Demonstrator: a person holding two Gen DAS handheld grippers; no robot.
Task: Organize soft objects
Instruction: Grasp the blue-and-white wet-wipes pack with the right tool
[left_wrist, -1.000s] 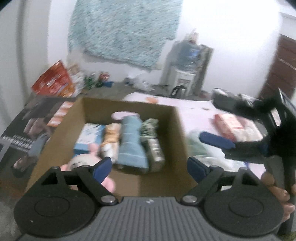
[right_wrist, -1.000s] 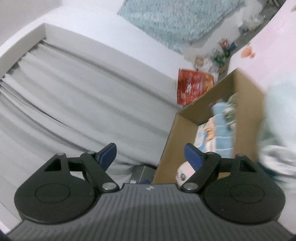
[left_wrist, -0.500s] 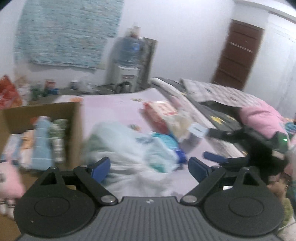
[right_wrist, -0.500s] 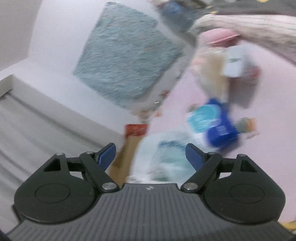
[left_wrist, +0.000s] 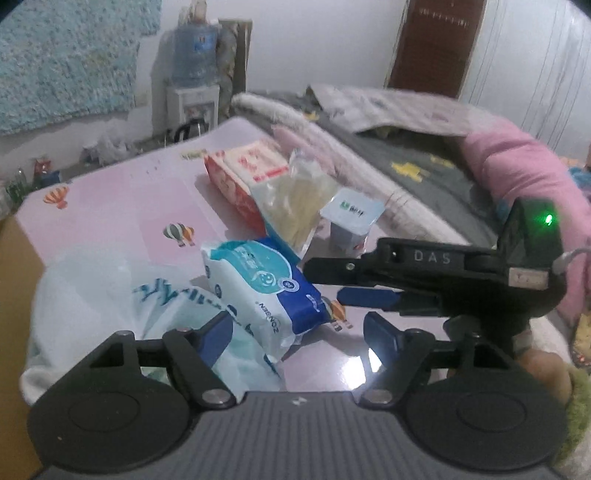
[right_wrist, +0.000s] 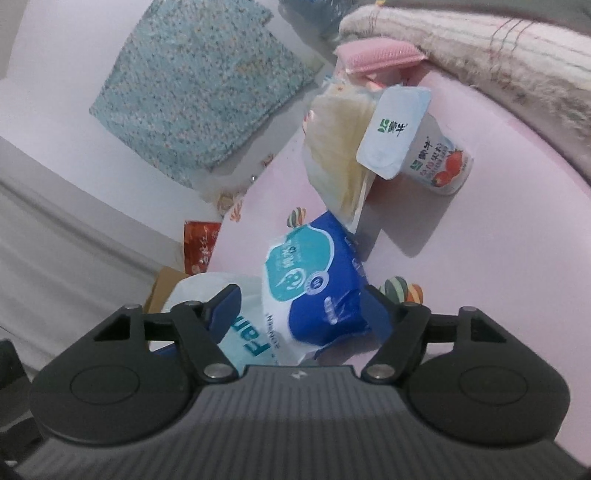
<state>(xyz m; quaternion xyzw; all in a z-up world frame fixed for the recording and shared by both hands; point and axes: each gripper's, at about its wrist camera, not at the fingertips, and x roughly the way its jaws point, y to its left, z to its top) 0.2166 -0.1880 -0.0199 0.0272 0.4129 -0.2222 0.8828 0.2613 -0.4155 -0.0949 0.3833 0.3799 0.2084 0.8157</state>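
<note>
Both views have swung off the cardboard box, which filled them a second ago, and now face the pink mat (left_wrist: 122, 206) with the loose packs on it.

Right hand-held gripper (right_wrist: 301, 308): jaws at middling width and closing. Blue-and-white wipes pack (right_wrist: 317, 284) sits between the two blue pads; its near corner is in the gap. Pads do not look pressed on it yet, though the near end is partly hidden by the gripper body, so contact on the right-side pad is uncertain.

Left hand-held gripper (left_wrist: 299, 332): jaws likewise middling and closing, with only bare mat in the middle of the gap. Same wipes pack (left_wrist: 258, 284) lies just ahead and left of centre. Pale plastic bag (left_wrist: 118, 295) slumps against its left pad, with a corner in front of it.

Key relation: pack lies straight ahead of the right gripper, and off to the left of the left one. Its long axis runs away from the right gripper and slightly up-right, so the jaws span its short width, a fair line for a pinch. Right hand is nearer; seen from the left wrist, its fingers reach in from the right to the pack's far-right end.

Further ahead, well beyond both: clear noodle-like packet (right_wrist: 340, 155), yogurt cup (right_wrist: 424, 147) touching it, red-and-white pack (left_wrist: 243, 177).

Judgement: wipes pack is the next soft item for the right hand.
</note>
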